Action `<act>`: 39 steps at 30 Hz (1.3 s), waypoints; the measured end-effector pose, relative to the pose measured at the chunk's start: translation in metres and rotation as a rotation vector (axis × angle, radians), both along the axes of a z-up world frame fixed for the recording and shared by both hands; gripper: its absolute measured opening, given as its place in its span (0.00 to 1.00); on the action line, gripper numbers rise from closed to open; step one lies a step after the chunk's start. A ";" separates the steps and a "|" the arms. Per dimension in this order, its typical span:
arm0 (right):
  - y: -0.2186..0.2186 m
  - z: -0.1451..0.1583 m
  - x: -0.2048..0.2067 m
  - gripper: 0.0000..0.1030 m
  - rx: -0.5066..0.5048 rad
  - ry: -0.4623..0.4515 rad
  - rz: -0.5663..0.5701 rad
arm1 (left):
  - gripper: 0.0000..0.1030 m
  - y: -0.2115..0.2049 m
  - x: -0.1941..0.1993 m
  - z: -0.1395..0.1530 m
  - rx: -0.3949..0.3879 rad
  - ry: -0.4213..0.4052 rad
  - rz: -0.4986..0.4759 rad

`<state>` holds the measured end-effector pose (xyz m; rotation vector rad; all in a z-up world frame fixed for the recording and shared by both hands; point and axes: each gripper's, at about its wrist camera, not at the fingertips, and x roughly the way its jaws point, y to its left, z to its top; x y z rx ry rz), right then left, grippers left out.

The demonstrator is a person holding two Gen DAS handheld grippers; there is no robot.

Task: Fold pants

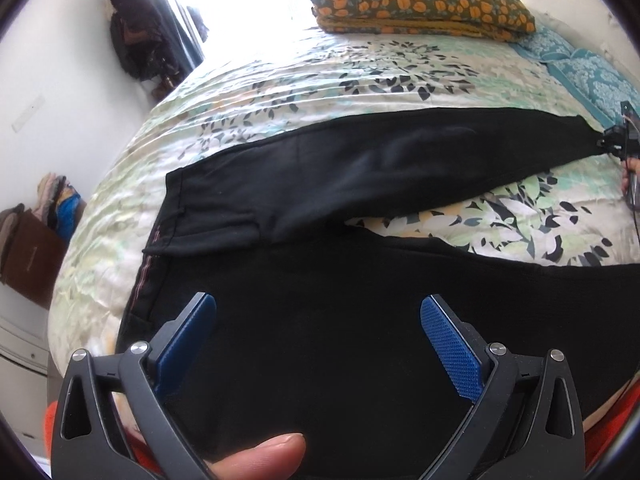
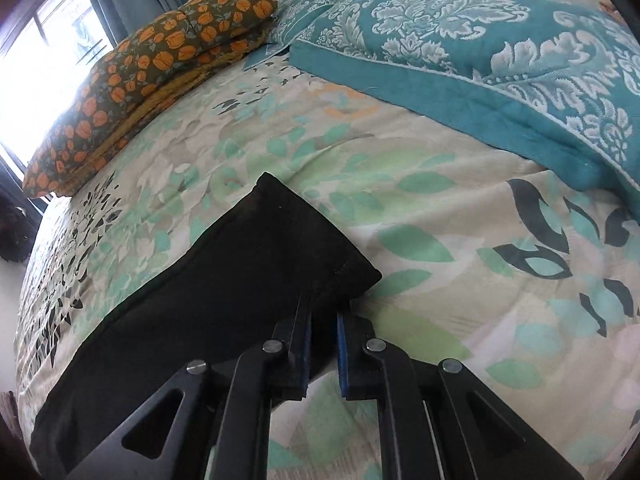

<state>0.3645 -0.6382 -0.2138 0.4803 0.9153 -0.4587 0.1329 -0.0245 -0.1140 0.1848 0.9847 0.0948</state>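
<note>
Black pants (image 1: 320,184) lie spread on a floral bedspread (image 1: 280,80), waistband at the left, legs running right. My left gripper (image 1: 318,320) is open and empty, hovering over the near part of the pants by the waist. My right gripper (image 2: 324,312) is shut on the hem corner of one pant leg (image 2: 240,264). The right gripper also shows in the left wrist view (image 1: 618,142) at the far end of the upper leg, which is pulled straight.
A folded orange-flowered quilt (image 1: 420,0) lies at the far side of the bed. Teal patterned pillows (image 2: 500,48) lie at the head of the bed. A brown bag and clothes (image 1: 32,236) stand on the floor at the left.
</note>
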 end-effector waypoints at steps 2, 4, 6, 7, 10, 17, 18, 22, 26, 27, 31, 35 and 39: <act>0.001 0.005 -0.003 0.12 0.016 -0.015 -0.011 | 0.99 0.001 -0.004 -0.001 0.003 0.017 -0.006; 0.003 0.014 -0.008 0.43 0.025 -0.026 -0.021 | 0.99 0.007 -0.007 0.000 -0.021 0.038 0.007; 0.010 0.027 -0.020 1.00 -0.002 -0.013 -0.015 | 0.99 0.016 -0.010 0.003 -0.051 0.042 0.025; 0.016 0.037 -0.030 0.98 -0.028 -0.020 -0.013 | 0.99 0.021 -0.012 0.004 -0.062 0.036 0.035; 0.048 0.069 -0.072 0.98 -0.114 -0.026 0.012 | 0.99 0.035 -0.017 0.000 -0.065 0.013 0.062; 0.229 0.097 -0.233 1.00 -0.056 -0.050 0.281 | 0.99 0.062 -0.027 -0.052 -0.050 0.061 0.083; 0.259 0.089 -0.257 1.00 -0.021 -0.035 0.313 | 0.99 0.062 -0.029 -0.059 -0.050 0.069 0.078; 0.361 0.059 -0.320 1.00 0.017 0.010 0.400 | 1.00 0.067 -0.036 -0.093 -0.066 0.142 0.069; 0.421 0.037 -0.323 1.00 -0.113 0.052 0.505 | 1.00 0.071 -0.044 -0.094 -0.102 0.092 0.051; 0.427 0.033 -0.318 1.00 -0.146 0.067 0.529 | 1.00 0.071 -0.044 -0.094 -0.104 0.096 0.048; 0.436 -0.001 -0.306 1.00 -0.167 0.133 0.564 | 1.00 0.074 -0.043 -0.093 -0.121 0.116 0.024; 0.436 -0.003 -0.310 1.00 -0.187 0.082 0.562 | 1.00 0.075 -0.043 -0.092 -0.127 0.117 0.010; 0.435 -0.003 -0.311 1.00 -0.182 0.071 0.561 | 1.00 0.074 -0.044 -0.094 -0.125 0.105 0.012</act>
